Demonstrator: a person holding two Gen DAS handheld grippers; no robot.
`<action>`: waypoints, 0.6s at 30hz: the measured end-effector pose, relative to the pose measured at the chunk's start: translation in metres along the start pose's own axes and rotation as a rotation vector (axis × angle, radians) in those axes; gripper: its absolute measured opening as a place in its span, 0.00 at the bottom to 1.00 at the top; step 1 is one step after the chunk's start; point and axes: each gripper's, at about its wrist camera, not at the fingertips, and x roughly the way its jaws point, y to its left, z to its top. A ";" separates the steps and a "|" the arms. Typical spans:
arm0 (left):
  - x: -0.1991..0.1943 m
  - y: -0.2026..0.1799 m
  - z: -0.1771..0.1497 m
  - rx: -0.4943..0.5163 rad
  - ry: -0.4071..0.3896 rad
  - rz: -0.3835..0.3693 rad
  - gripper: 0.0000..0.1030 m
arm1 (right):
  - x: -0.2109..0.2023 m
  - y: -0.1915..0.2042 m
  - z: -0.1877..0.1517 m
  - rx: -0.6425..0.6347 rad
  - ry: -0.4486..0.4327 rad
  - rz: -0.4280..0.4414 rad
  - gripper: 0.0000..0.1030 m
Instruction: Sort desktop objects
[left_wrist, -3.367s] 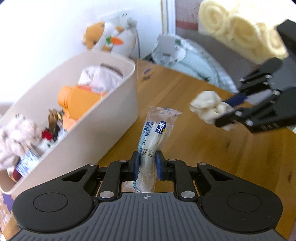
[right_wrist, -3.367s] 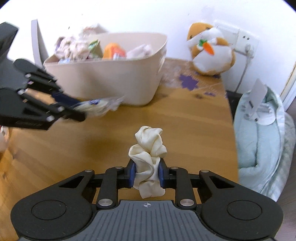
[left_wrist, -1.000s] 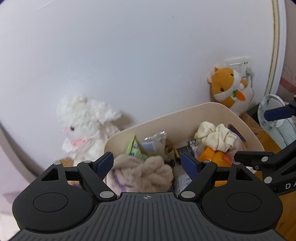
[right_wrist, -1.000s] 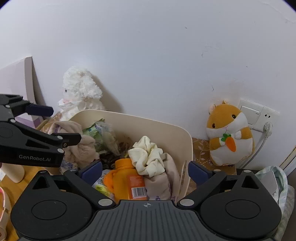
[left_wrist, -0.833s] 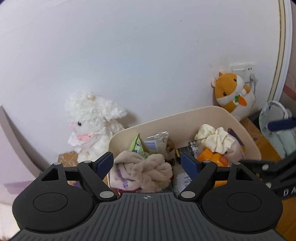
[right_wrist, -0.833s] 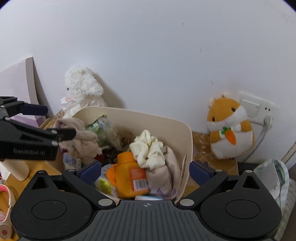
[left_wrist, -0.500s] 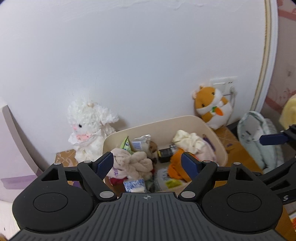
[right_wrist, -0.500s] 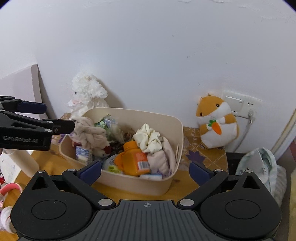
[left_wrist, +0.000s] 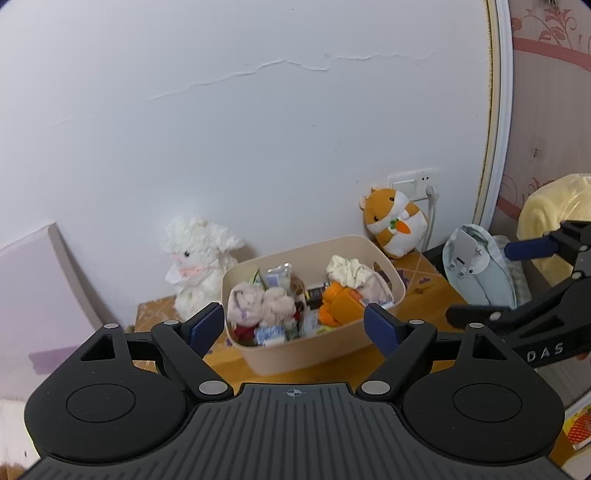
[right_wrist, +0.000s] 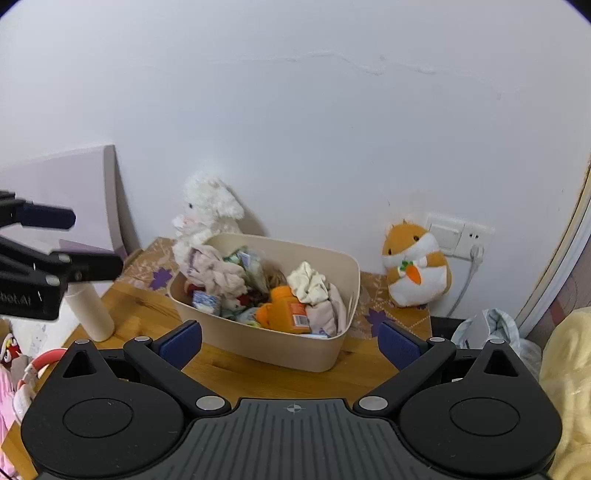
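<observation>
Both tools spread wide and empty above the counter (right_wrist: 236, 373), facing the full bin (right_wrist: 280, 347).

My left tool (left_wrist: 294, 325) and right tool (right_wrist: 290, 341) grip nothing. I read "DAS" on the right tool's side and "bot.AI", cut off, on the left's. The cream scrunchie (right_wrist: 308, 286) lies atop the orange bottle (right_wrist: 284, 306), whose label is unreadable.

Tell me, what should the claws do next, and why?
Probably swing the left claw down toward the white bottle standing left of the bin and pick it up. Both claws are open and empty, the bin is already full of things, and the bottle sits out on the desk.
</observation>
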 end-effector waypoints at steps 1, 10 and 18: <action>-0.006 0.001 -0.003 -0.012 0.003 0.000 0.82 | -0.007 0.003 -0.001 -0.007 -0.009 -0.002 1.00; -0.044 0.009 -0.026 -0.066 0.012 0.014 0.82 | -0.046 0.026 -0.019 0.004 -0.013 0.013 1.00; -0.052 0.018 -0.049 -0.134 0.097 -0.014 0.82 | -0.074 0.028 -0.038 0.057 -0.016 -0.007 1.00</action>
